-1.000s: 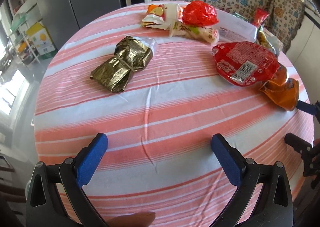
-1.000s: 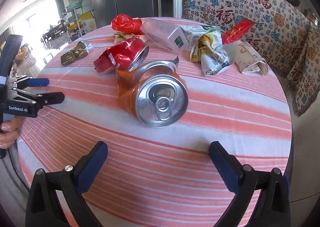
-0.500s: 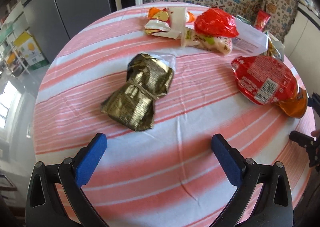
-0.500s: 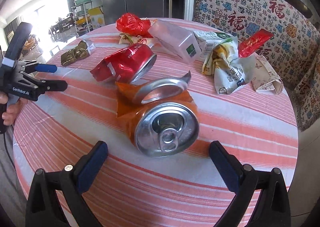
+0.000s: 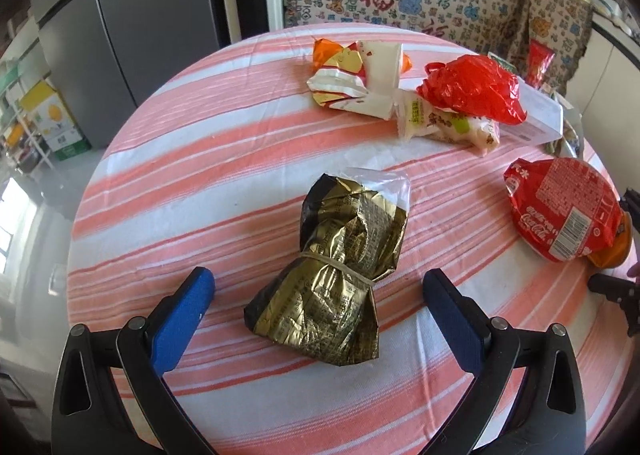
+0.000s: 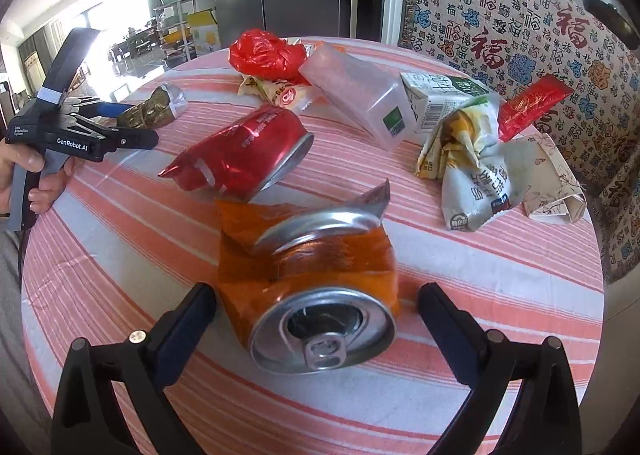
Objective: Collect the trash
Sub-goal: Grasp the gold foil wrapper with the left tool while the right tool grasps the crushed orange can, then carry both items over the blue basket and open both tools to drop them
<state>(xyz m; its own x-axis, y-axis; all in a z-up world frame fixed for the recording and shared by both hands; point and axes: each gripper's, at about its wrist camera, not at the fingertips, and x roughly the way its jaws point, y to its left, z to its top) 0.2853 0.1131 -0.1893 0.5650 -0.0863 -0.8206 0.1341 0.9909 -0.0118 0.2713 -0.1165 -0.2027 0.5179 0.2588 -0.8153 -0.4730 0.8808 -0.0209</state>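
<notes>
On my left wrist view, my left gripper [image 5: 318, 305] is spread wide, its blue pads [image 5: 182, 319] on either side of the gold foil packet [image 5: 340, 279], which lies between them on the striped tablecloth [image 5: 180, 191] without either pad touching it. A rubber band cinches the packet at its middle. At 2 o'clock lies a crushed red cola can [image 5: 564, 207], well apart from the packet. Farther off, at 1 o'clock, a crumpled red plastic bag [image 5: 474, 89] rests on pale snack wrappers [image 5: 444, 123], with more wrappers [image 5: 354, 75] at 12 o'clock.

On my right wrist view, my right gripper [image 6: 316, 313] is also released, its fingers flanking the crushed orange can [image 6: 316, 287], pull-tab end toward me; I see no contact. Just beyond it, at 11 o'clock, lies the red can [image 6: 244, 155]. At 1 o'clock sit a crumpled wrapper [image 6: 468, 159] and a milk carton [image 6: 436, 103]; a clear plastic box [image 6: 360, 95] lies at 12 o'clock. My left gripper [image 6: 132, 125] shows at 10 o'clock, over the gold packet [image 6: 156, 109].
</notes>
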